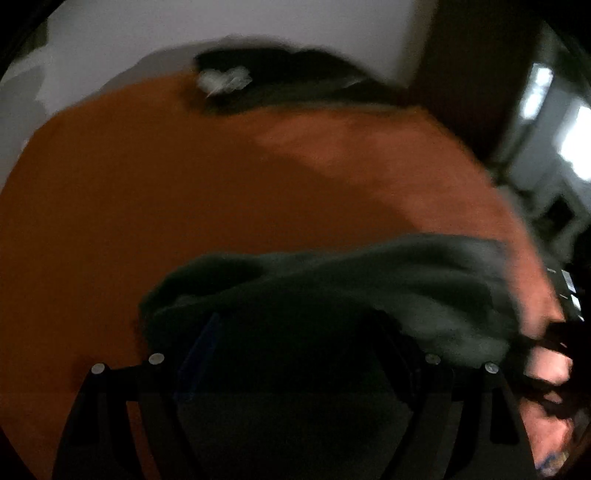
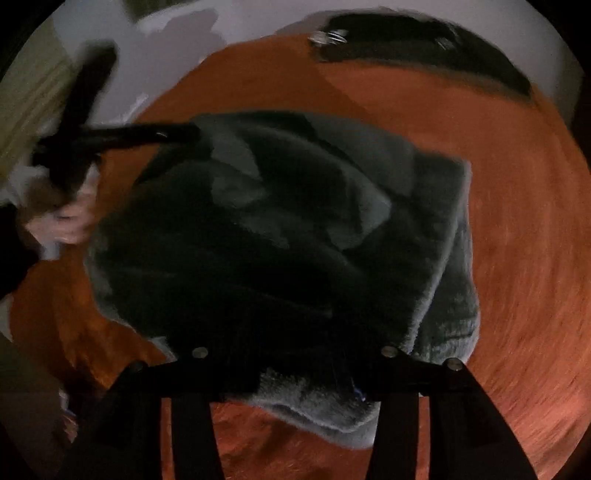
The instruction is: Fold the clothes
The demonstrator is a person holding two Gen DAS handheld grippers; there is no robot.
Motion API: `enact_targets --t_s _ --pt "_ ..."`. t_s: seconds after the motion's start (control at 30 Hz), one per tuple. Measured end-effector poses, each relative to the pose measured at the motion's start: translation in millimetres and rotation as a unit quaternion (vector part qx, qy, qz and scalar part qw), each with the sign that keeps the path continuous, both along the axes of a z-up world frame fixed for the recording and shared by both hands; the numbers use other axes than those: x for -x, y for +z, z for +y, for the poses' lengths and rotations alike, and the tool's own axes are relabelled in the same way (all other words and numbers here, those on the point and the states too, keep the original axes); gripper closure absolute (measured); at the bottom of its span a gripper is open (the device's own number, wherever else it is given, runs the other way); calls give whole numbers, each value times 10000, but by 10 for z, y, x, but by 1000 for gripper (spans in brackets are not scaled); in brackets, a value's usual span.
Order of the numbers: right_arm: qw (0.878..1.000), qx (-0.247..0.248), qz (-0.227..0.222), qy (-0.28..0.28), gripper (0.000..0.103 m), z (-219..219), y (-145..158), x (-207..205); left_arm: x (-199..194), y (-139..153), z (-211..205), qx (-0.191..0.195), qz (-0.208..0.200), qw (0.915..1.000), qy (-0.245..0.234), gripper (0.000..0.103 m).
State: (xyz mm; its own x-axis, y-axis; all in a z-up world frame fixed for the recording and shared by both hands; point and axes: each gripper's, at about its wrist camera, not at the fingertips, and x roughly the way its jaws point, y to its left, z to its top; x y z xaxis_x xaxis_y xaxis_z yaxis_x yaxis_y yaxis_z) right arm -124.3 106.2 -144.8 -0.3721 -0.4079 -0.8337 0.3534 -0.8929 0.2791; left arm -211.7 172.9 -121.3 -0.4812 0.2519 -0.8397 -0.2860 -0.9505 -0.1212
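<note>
A dark grey-green fleece garment (image 2: 295,221) lies bunched on an orange surface (image 2: 517,240). In the right wrist view the left gripper (image 2: 184,134) reaches in from the left and its tip meets the garment's far left corner. The garment covers the right gripper's fingers, so their state is hidden. In the left wrist view the same garment (image 1: 351,288) drapes over the left gripper's fingers (image 1: 207,332); the frame is dark and blurred, so I cannot tell whether they are shut.
A second dark garment (image 2: 424,48) with a white patch lies at the far edge of the orange surface; it also shows in the left wrist view (image 1: 280,81). A pale wall (image 1: 221,22) stands behind. A hand (image 2: 66,218) holds the left gripper.
</note>
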Motion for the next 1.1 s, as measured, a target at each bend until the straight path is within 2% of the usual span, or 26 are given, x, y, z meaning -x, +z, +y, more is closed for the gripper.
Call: enact_targets --t_s 0.1,0.17,0.27,0.33,0.37,0.4,0.43,0.47,0.5,0.53,0.6,0.63,0.67,0.7,0.8,0.9,0.93,1.0,1.07,1.1 --pt "9993 254 247 121 64 180 -38 -105 123 -259 -168 -522 -247 9981 203 17" --pt "9990 310 303 82 65 236 61 -140 -1 -161 -203 -489 -146 9984 260 17" --pt "9973 403 616 8 64 288 280 -291 -288 156 -186 -163 26 9999 15 17" --pt "9947 177 988 203 61 230 419 -433 -631 385 -236 -103 341 9984 -433 17" --pt "9910 -139 1253 456 53 138 468 -567 -809 440 -261 55 492 9968 -622 17" --pt "9830 -588 1557 780 43 6 476 -723 -988 488 -281 217 632 9944 -820 17" --pt "9698 -1096 1876 1105 36 -135 447 -883 -1191 469 -258 418 669 9904 -1131 17" --pt "9516 -1606 2215 1404 24 -270 395 -1027 -1395 450 -235 619 705 9851 -1441 17" --pt "9277 -2118 2589 1659 19 -396 303 -1145 -1595 426 -210 822 741 9784 -1746 17" --pt "8975 -2665 2945 1918 19 -514 183 -1259 -1768 349 -175 1058 793 9705 -2017 17" --pt "8210 -3780 3525 2428 19 -691 -144 -1459 -2112 196 -103 1525 894 9506 -2550 17" --pt "7927 -4113 3647 2635 19 -709 -284 -1523 -2280 121 -75 1759 952 9389 -2800 17" --pt "7723 -4340 3710 2784 19 -701 -399 -1561 -2403 59 -119 2025 1101 9279 -2930 17" --pt "7606 -4500 3717 2845 19 -667 -476 -1569 -2526 -3 -170 2294 1254 9156 -3056 17" --pt "7370 -4876 3697 2869 19 -465 -620 -1547 -2762 -215 -497 3156 1808 8700 -3330 17" --pt "7159 -5109 3725 2962 19 -220 -707 -1496 -2891 -504 -816 4017 2261 8146 -3521 17" --pt "7052 -5114 3819 3086 18 -159 -743 -1483 -2911 -565 -868 4126 2439 8008 -3591 17" --pt "6821 -5093 4044 3342 10 -39 -802 -1470 -2950 -664 -948 4228 2844 7733 -3772 17" --pt "6539 -4942 4431 3632 9 74 -808 -1516 -3018 -716 -960 4176 3390 7376 -4082 17" --pt "6378 -4884 4624 3753 9 146 -813 -1530 -3028 -728 -966 4121 3602 7236 -4205 17"
